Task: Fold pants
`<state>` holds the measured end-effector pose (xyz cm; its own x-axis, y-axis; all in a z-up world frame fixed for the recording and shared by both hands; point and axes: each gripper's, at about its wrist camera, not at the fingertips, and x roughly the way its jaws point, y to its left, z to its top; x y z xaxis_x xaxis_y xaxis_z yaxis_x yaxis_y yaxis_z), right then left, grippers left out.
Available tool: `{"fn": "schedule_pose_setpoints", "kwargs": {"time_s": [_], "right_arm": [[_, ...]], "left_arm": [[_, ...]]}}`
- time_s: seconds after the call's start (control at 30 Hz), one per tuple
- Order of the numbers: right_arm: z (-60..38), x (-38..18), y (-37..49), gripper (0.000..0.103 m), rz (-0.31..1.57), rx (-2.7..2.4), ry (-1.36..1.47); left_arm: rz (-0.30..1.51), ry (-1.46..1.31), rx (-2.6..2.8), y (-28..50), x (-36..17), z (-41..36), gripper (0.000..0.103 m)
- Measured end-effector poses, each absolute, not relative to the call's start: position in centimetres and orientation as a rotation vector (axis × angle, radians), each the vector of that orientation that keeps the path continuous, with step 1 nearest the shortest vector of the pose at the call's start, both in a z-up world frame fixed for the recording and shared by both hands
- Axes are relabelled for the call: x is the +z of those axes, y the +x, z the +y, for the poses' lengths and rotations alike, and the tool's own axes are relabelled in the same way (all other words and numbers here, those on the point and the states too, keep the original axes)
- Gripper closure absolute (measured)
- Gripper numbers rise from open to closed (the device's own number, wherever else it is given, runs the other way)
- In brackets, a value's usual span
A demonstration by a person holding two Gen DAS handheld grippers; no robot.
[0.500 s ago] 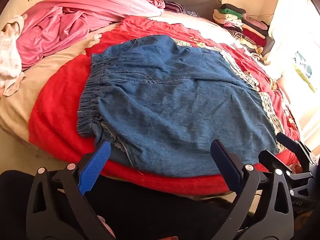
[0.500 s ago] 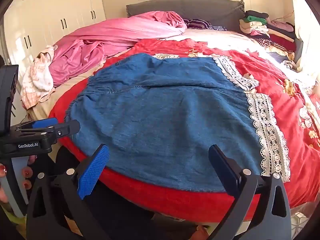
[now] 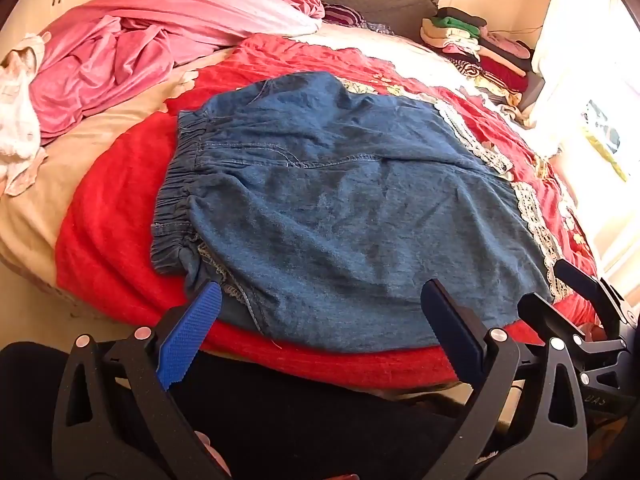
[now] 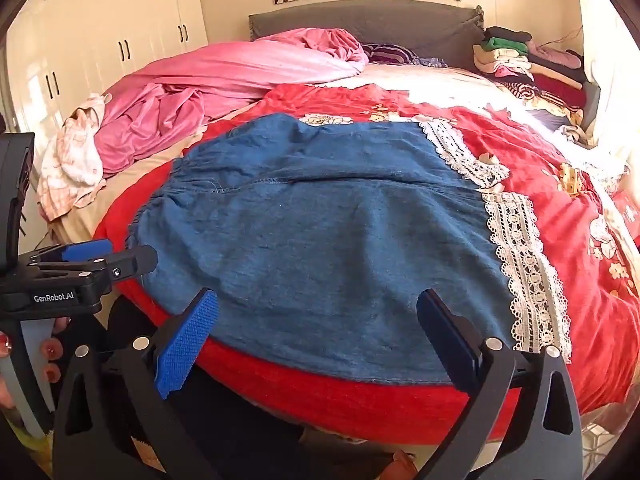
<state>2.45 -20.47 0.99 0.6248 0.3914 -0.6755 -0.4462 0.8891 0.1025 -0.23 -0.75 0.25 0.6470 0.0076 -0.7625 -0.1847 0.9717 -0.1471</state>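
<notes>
Here my left gripper [image 3: 320, 304] and right gripper [image 4: 318, 312] are both released, hovering at the 6 o'clock edge of the denim pants [image 3: 340, 208] on the bed [image 3: 100, 208].

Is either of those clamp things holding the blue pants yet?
No. Both the left gripper and right gripper hang open over the denim pants.

The folded blue denim pants [image 3: 340, 208] lie flat on the red plush blanket [image 3: 108, 216] spread over the bed, elastic waistband to the left and white lace hems [image 4: 524, 264] to the right. Behind and left lies the crumpled pink quilt [image 4: 224, 88], with a pale floral garment [image 4: 72, 160] at its left. A stack of folded clothes [image 4: 532, 68] sits at the far right, beside the grey headboard [image 4: 368, 20].
</notes>
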Motion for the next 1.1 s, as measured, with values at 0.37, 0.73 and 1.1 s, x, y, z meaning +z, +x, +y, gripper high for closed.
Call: {"fn": "schedule_pose_setpoints", "kwargs": {"time_s": [0.37, 0.73, 1.1], "right_arm": [[-20.56, 0.97, 2.42, 0.004, 0.754, 0.481, -0.076], [-20.52, 0.96, 2.54, 0.004, 0.755, 0.482, -0.078], [-20.5, 0.98, 2.5, 0.004, 0.756, 0.481, -0.08]], "left_arm": [[0.862, -0.224, 0.103, -0.18, 0.32, -0.68, 0.009], [0.862, -0.225, 0.104, -0.19, 0.34, -0.59, 0.009], [0.862, -0.227, 0.108, 0.04, 0.51, -0.47, 0.009]]}}
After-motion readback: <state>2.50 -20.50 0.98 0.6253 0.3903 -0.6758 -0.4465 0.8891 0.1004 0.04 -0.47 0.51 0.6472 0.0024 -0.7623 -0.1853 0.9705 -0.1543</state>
